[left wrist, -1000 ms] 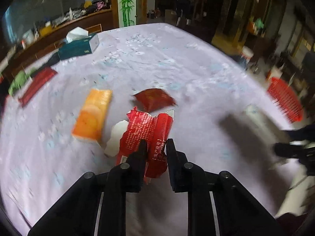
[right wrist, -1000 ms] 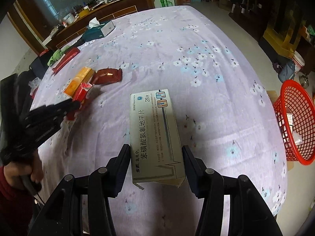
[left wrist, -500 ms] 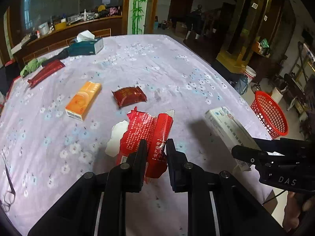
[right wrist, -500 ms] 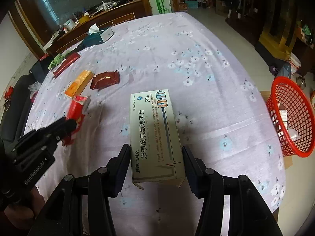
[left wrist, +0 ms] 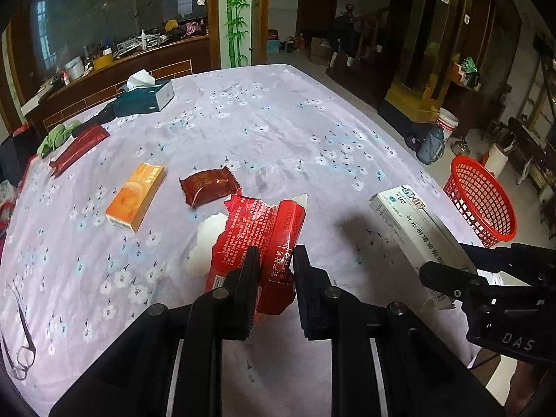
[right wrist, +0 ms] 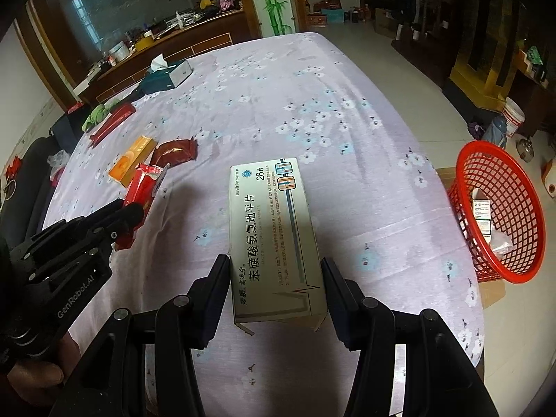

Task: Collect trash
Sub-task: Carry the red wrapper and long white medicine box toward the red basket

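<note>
Both my tongs hold trash above the tabletop (left wrist: 278,132).
Left tongs (left wrist: 276,260) pinch a torn red wrapper (left wrist: 257,236), its near end hidden; right tongs (right wrist: 276,278) clamp a box (right wrist: 274,236).

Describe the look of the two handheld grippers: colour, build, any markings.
Both are matte black with two flat fingers on linkage arms joined by round grey pivot pins. The left gripper reads "GenRobot.AI" in white; the right gripper shows "DAS" and a thin dark cable beneath.
</note>
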